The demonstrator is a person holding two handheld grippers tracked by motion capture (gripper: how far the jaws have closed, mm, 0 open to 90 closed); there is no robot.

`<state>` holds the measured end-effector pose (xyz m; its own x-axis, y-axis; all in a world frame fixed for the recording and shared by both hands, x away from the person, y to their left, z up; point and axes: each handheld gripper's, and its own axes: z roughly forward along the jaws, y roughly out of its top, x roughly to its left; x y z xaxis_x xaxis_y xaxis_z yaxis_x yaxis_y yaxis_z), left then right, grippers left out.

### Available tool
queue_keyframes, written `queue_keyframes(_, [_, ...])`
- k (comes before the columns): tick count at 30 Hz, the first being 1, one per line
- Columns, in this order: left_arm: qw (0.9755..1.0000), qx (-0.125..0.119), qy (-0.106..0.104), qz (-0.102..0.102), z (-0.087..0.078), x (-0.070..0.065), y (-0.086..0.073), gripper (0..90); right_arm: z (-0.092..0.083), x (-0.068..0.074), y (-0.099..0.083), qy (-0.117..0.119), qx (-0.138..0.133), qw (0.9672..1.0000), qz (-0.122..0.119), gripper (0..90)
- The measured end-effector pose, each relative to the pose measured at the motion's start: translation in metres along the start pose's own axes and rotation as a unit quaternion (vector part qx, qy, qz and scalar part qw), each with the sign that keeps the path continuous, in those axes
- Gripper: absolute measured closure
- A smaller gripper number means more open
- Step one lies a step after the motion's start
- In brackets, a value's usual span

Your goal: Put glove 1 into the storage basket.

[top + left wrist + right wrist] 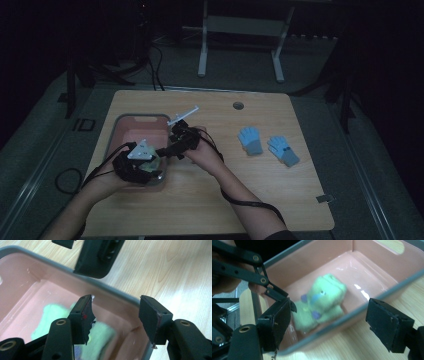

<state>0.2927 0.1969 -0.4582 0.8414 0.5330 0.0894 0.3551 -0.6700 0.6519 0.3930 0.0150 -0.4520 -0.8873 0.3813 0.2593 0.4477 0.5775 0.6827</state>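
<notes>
A pink bin with a grey rim [142, 116] stands on the left half of the wooden table. A green glove [319, 300] with purple and blue spots lies on the bin's floor. My left gripper [150, 164] hangs over the bin's near right corner. Its jaws are open and straddle the rim [117, 293], with the green glove [52, 315] blurred below. My right gripper [169, 149] reaches in from the bin's right side. It is open across the rim [362, 307], with nothing between its pads. Neither gripper touches the glove.
Two blue gloves with grey cuffs [250, 140] [283, 150] lie flat on the table's right half. A round cable hole [238, 105] sits near the far edge. The two grippers are close together at the bin's corner, and cables trail toward the near edge.
</notes>
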Motion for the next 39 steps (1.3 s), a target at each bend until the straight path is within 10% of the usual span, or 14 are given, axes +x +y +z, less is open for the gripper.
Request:
queue_keyframes(21, [0.9994, -0.019, -0.029, -0.001, 0.036, -0.041, 0.043, 30.0, -0.056, -0.029, -0.051, -0.036, -0.024, 0.999, 0.014, 17.0])
queue_keyframes(39, [0.9969, -0.011, -0.075, 0.019, 0.078, -0.081, 0.047, 5.1, -0.087, -0.054, -0.104, -0.062, -0.031, 0.997, 0.036, 13.9])
